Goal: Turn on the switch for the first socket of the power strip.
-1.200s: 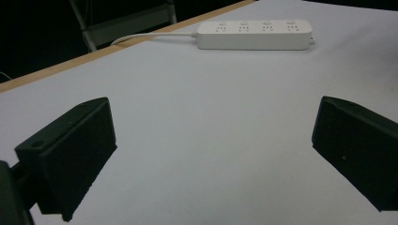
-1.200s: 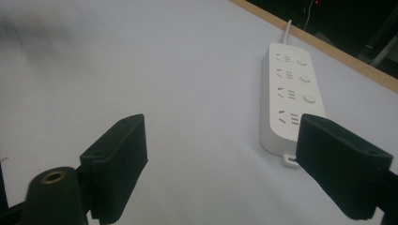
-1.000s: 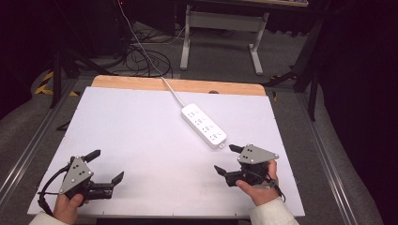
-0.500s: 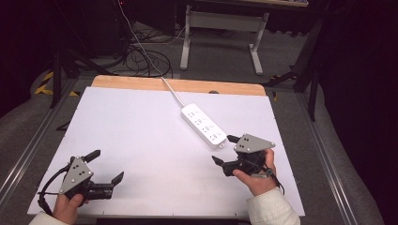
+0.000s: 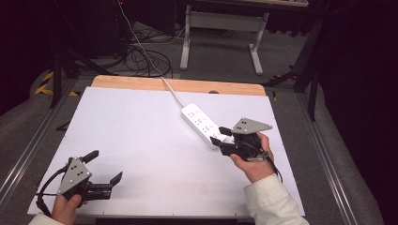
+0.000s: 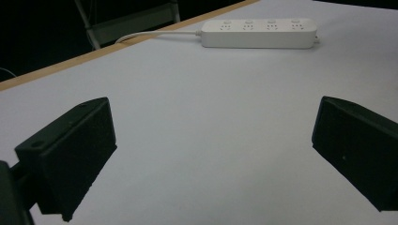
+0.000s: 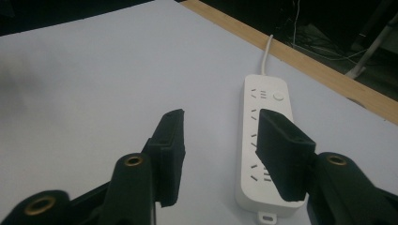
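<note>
Seen from the person's side of the table (image 5: 141, 122): a white power strip (image 5: 202, 123) lies flat on the white table top, right of centre and angled, its white cord (image 5: 171, 91) running off over the wooden far edge of the table.

Right tool (image 5: 221, 138): held in the person's right hand (image 5: 251, 161) at the near end of the power strip, grey three-cornered plate uppermost. Its jaws stand apart and grip nothing. In the right gripper view one jaw hangs over the near end of the power strip (image 7: 265, 140) and the other over bare table just beside it; whether either jaw touches the strip cannot be told.

Left tool (image 5: 104, 166): held in the left hand (image 5: 65, 208) near the front edge of the table, well apart from the power strip and on the opposite side of the table from it. Its jaws are spread wide and empty. In the left gripper view the power strip (image 6: 258, 33) lies far ahead, with only bare table between the jaws.

Beyond the table's far edge, a grey metal stand (image 5: 220, 28) and loose cables (image 5: 141, 56) rest on the floor.
</note>
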### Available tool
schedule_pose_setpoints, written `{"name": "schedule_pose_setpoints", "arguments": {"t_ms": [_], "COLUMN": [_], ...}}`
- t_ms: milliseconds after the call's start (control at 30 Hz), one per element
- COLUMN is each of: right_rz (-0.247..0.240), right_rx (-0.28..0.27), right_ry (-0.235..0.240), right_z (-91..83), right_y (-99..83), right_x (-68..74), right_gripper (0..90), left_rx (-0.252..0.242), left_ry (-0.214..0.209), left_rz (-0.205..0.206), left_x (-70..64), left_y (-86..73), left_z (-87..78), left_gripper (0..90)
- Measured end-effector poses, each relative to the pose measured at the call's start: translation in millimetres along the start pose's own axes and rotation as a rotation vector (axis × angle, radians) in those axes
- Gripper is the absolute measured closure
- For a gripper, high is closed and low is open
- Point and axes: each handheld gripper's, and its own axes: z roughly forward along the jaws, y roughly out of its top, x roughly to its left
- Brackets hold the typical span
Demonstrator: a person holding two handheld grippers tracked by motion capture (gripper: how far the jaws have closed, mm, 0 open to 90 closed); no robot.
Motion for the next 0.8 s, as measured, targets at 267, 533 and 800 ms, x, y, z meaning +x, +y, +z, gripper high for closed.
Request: {"name": "schedule_pose_setpoints", "arguments": {"t_ms": [267, 533, 800], "right_rz": [0.027, 0.082, 0.065], "right_rx": [0.018, 0.033, 0.041], "right_ry": [-0.008, 0.000, -0.052], "right_z": [24.2, 45.7, 58.2], "right_y": [16.1, 13.9, 22.1], "right_x": [-19.1, -35.2, -41.8], "right_gripper": [63.2, 73.4, 90.0], "left_rx": [0.006, 0.009, 0.012], "left_ry": [0.027, 0.037, 0.030], "left_rz": [-0.006, -0.015, -0.009], "left_x": [0.1, 0.2, 0.5], "left_y": [-2.4, -3.4, -2.9], "left_z": [-5.3, -6.0, -3.8], "left_gripper": [0.7, 0.6, 0.7]}}
